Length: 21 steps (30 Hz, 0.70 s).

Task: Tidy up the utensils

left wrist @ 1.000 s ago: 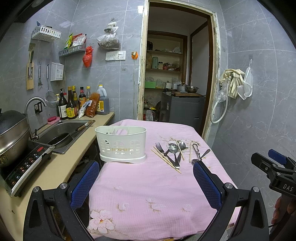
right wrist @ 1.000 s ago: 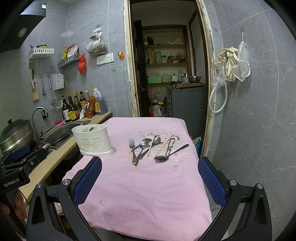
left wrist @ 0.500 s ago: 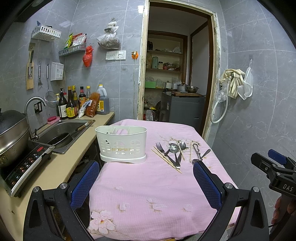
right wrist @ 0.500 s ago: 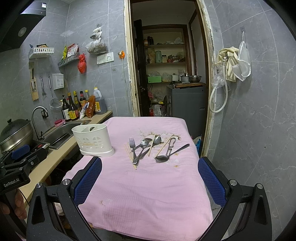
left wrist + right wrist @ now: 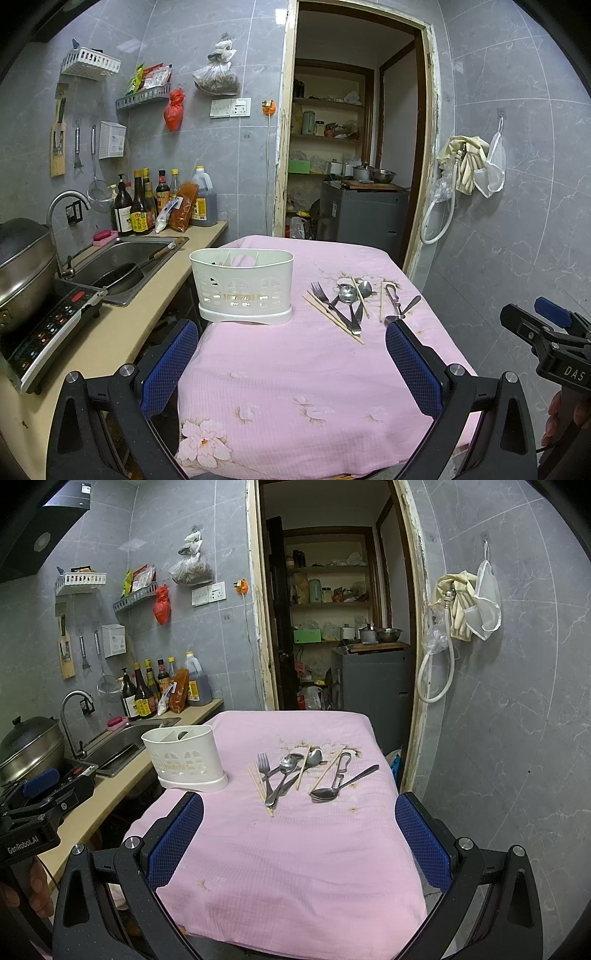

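A white slotted utensil holder (image 5: 242, 290) (image 5: 186, 762) stands on the pink-clothed table (image 5: 295, 373) (image 5: 295, 849), left of centre. To its right lies a loose pile: a fork (image 5: 264, 770), spoons (image 5: 286, 771), wooden chopsticks (image 5: 332, 319) (image 5: 327, 771), a metal peeler (image 5: 341, 770) and a spoon with a long handle (image 5: 343, 784). My left gripper (image 5: 291, 354) is open and empty, held back at the near table edge. My right gripper (image 5: 299, 830) is open and empty, also well short of the pile.
A counter on the left carries a sink (image 5: 122, 258) with a pan, an induction cooker (image 5: 48, 328), a steel pot (image 5: 22, 266) and sauce bottles (image 5: 147, 206). A doorway (image 5: 351, 155) opens behind the table. The tiled wall (image 5: 517, 221) is close on the right.
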Tool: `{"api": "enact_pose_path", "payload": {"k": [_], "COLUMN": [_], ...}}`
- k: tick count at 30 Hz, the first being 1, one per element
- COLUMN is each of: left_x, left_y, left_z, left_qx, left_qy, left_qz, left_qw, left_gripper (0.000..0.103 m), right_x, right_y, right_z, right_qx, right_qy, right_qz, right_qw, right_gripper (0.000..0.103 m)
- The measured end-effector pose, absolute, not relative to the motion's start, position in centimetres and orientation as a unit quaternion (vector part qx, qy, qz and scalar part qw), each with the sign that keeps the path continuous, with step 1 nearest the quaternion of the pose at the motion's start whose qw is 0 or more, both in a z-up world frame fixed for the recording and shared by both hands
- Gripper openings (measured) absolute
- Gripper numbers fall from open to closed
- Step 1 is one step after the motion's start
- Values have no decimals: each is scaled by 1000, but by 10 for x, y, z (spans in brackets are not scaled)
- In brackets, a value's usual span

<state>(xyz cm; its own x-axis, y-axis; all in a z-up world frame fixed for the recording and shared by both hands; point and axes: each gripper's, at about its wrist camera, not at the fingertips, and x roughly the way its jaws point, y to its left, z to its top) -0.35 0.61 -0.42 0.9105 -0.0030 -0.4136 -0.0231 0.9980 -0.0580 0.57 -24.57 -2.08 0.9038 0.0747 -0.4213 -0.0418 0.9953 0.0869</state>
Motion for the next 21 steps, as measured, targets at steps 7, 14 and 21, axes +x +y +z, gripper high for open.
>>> {"api": "enact_pose_path", "payload": {"k": [7,14,21], "left_x": [-1,13,42], "left_y": [12,6,-1], "left_z": [-5,6,23], "left_qx": [-27,-28,-31], "left_qy": [199,174,151], "left_qz": [8,-7,-31], "left_qw": [980,984,988], "left_gripper": [102,102,102], "right_x": [8,16,32], "right_y": [-244,-244,-252], "right_z": [-20,-6,18], "right_qx": [42,51,48], "right_qy": [205,180,151], "right_qz": [16,-10,-28], "right_qw": [978,982,987], "right_gripper": [102,102,102]}}
